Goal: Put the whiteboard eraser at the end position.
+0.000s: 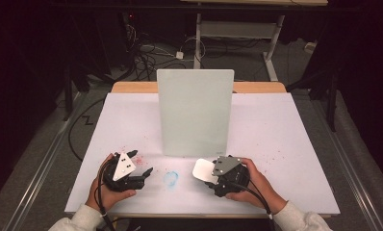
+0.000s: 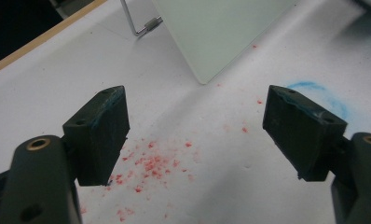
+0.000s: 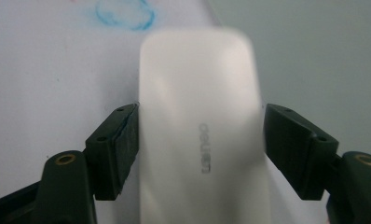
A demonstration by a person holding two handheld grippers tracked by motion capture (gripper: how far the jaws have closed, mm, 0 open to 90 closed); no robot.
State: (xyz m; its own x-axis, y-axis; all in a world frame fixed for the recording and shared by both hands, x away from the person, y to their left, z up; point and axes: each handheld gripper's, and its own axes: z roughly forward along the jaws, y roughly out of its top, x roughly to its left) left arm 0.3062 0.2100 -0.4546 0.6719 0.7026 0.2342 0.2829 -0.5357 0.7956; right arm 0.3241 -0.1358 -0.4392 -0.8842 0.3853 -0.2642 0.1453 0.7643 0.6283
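At the left, the left gripper [image 2: 197, 130] is held low over the table [image 1: 276, 130]. Its jaws are spread wide with nothing between them, so it appears to be kept ready and out of the way, not put to work. Beneath and just ahead of it, red crumbs [image 2: 151, 163] are scattered on the white surface. They are probably residue of some kind, though what they are cannot be told.

Towards the middle, a blue scribble [image 1: 171, 178] is seen on the table between the two grippers, near the front edge. Behind it a pale board [image 1: 195, 113] is propped almost upright on a thin wire stand [image 2: 144, 25]. Its face is turned to the person, presumably so that it can be reached from the front.

To the right of the scribble, a white eraser [image 3: 200, 140] lies lengthways between the jaws of the right gripper [image 3: 201, 149]. It juts out beyond them towards the foot of the board. One pad [image 3: 127, 140] is laid against its side and the other is seen right at its opposite edge. Whether the eraser is truly squeezed or merely bracketed cannot be told. The flat face of the eraser is turned towards the camera, and the blue mark is the likeliest thing to be wiped
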